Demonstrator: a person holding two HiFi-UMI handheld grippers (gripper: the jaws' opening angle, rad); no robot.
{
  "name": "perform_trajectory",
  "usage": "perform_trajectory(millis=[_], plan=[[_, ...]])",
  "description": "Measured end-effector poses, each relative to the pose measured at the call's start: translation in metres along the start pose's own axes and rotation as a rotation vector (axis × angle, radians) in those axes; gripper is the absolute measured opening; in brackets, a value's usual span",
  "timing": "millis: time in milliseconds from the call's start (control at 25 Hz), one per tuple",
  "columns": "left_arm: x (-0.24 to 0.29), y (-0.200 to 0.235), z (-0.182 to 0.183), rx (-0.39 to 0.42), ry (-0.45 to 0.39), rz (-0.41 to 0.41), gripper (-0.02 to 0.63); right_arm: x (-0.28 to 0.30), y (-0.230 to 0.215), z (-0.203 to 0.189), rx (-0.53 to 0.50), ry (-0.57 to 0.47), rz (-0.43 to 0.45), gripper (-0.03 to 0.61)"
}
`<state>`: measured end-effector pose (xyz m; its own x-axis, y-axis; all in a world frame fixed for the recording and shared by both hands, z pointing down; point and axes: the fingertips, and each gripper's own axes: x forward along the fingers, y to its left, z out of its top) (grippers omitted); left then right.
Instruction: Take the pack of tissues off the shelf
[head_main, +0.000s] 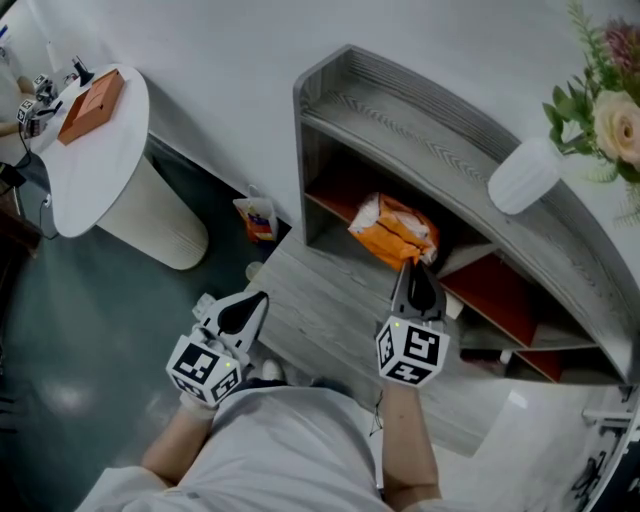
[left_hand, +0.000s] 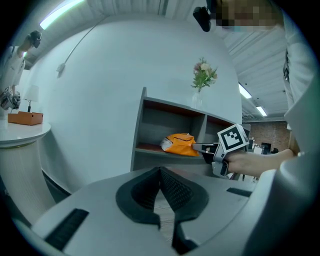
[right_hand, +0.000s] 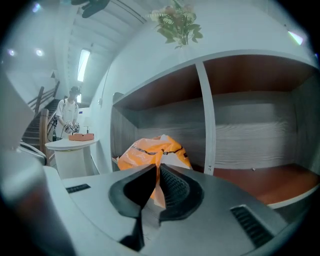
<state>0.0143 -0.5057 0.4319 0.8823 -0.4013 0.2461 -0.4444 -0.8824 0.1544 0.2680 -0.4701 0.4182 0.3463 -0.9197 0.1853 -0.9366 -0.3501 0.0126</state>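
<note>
Right hand-held gripper, forearm extended, pinches the pack of tissues.

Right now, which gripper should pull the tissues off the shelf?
Right. The right gripper is at the shelf, its jaws pinched on the orange wrapper of the tissues. The left gripper is shut on nothing, low and away from the shelf.

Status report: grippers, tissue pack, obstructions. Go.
Right gripper shut on pack of tissues, edge pinched. Left gripper shut, empty, clear of the shelf. Pack on shelf, left compartment. Nothing in the way.
</note>
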Motion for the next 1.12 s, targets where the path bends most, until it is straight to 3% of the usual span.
perform_trajectory(millis=[400,1120], plan=[[-0.035,0.004,-0.007,-0.012,-0.036,0.038,0.017,-0.030,0.062,0.010,-0.021,-0.034,0.133,0.029],[-0.107,0.040,-0.027,-0.074,-0.048,0.207,0.017,-0.049,0.220,-0.024,-0.032,-0.004,0.523,0.028]])
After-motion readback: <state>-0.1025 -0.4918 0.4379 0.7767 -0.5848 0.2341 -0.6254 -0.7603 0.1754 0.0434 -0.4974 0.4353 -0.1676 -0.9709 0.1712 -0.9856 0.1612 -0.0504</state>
